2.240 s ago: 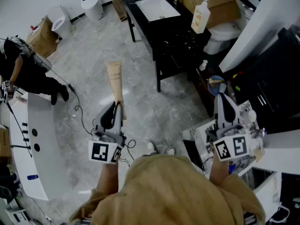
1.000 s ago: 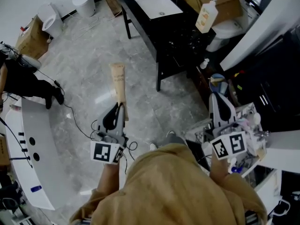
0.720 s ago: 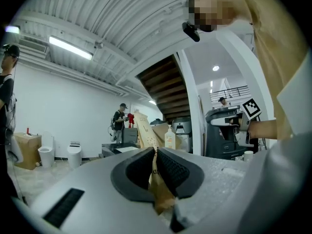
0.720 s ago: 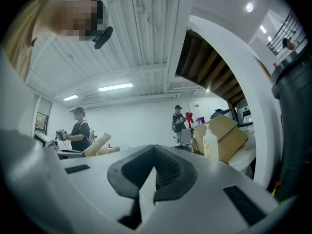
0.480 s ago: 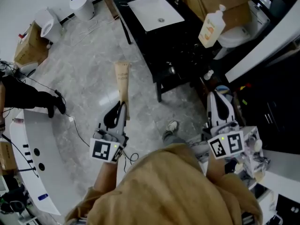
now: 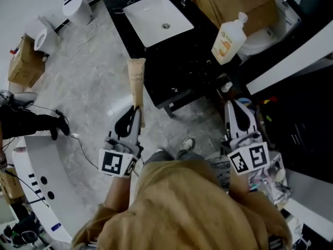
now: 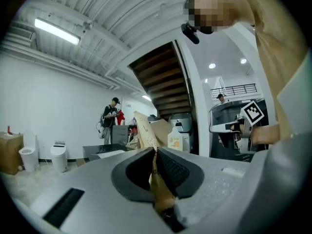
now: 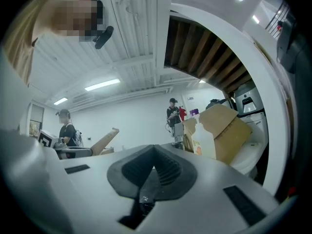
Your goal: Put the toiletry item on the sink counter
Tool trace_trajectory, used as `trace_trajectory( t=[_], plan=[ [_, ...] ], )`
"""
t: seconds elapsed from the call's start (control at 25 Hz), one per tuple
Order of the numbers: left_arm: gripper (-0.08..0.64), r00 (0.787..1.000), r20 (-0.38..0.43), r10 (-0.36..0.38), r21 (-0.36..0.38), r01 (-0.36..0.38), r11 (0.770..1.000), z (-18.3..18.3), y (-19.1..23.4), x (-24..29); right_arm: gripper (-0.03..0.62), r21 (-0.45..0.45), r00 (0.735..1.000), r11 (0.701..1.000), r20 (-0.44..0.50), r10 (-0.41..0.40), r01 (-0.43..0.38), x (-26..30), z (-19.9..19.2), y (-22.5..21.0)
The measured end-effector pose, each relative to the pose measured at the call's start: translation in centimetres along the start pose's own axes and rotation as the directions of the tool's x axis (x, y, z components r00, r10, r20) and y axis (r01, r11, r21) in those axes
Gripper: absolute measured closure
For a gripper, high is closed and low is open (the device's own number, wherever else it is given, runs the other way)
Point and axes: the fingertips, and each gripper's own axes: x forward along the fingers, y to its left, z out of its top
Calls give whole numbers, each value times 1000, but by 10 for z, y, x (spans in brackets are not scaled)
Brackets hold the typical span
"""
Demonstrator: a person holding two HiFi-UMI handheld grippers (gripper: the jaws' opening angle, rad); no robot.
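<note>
Most of the gap to the black sink counter (image 6: 174, 69) has closed: a moment ago it lay well off at one o'clock, and now its near edge sits just past my left gripper (image 6: 136, 113). That gripper's jaws are narrow, pinching the near end of the tan plastic toiletry tube (image 6: 136, 79), whose far end points to twelve and, I judge, has reached the counter's edge. My right gripper (image 6: 235, 107) is closed and empty at three o'clock. On the counter, a white rectangular basin (image 6: 156, 12) lies at twelve and a white pump bottle with an orange label (image 6: 228, 35) at one. The bare top between them looks free.
</note>
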Motion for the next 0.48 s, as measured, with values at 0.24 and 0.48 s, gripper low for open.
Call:
trace_trajectory(
  t=[0.24, 0.48],
  plan=[
    [538, 999, 7, -43, -53, 44, 998, -13, 25, 41, 590, -28, 999, 999, -39, -17, 16, 44, -2, -5],
    [538, 990, -30, -141, -71, 139, 988, -28, 49, 88, 589, -54, 997, 996, -37, -69, 67, 87, 4, -11]
  ],
)
